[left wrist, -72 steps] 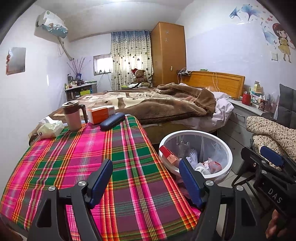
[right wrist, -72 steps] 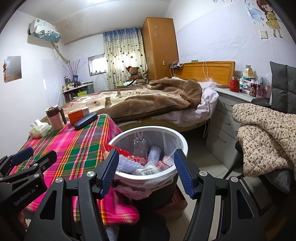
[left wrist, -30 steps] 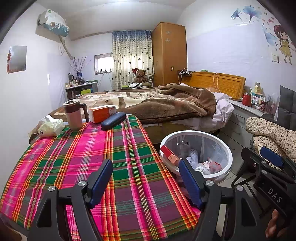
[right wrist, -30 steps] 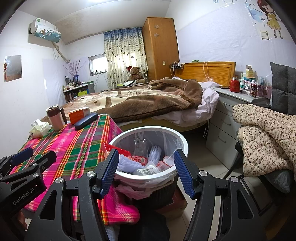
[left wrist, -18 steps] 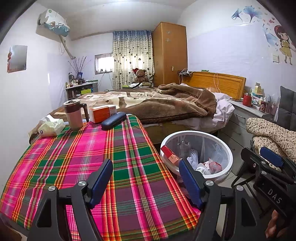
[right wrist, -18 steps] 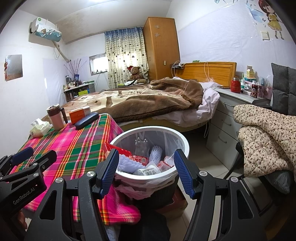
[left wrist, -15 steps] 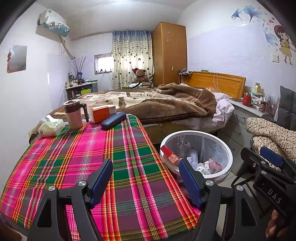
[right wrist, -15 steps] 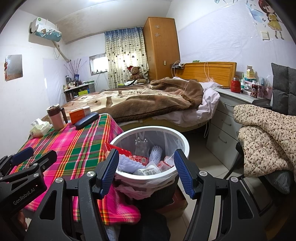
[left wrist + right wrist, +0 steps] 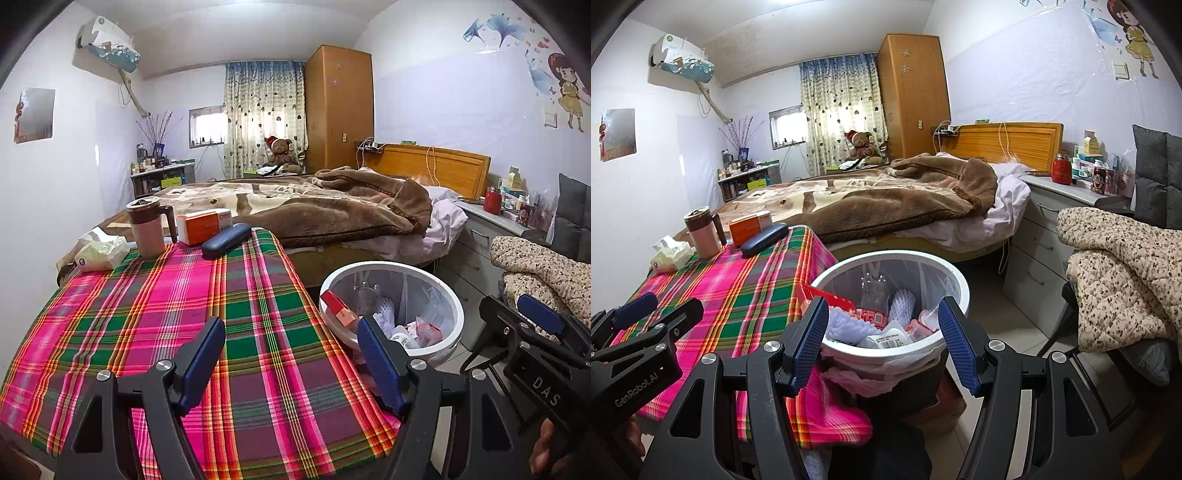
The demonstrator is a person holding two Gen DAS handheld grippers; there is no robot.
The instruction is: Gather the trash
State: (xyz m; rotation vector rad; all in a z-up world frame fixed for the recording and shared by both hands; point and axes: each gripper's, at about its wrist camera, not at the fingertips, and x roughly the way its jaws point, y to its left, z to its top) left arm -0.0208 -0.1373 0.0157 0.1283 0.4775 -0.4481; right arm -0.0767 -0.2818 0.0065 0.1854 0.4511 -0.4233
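Observation:
A white-rimmed trash bin [image 9: 956, 280] lined with a clear bag stands on the floor beside the plaid-covered table [image 9: 155, 302]. It holds a red box [image 9: 338, 304], foam netting [image 9: 901, 304] and wrappers. The bin also shows in the left wrist view [image 9: 452, 299]. My left gripper [image 9: 291, 356] is open and empty above the table's near edge. My right gripper [image 9: 881, 338] is open and empty just in front of the bin's near rim.
At the table's far end stand a brown mug [image 9: 146, 227], an orange box [image 9: 203, 225], a dark blue glasses case [image 9: 226, 240] and a tissue pack [image 9: 98, 253]. A bed with a brown blanket [image 9: 314, 206] lies behind. A chair with a floral quilt [image 9: 1123, 273] stands right.
Nothing has visibly changed apart from a very slight drift of both views; both grippers stay open and empty.

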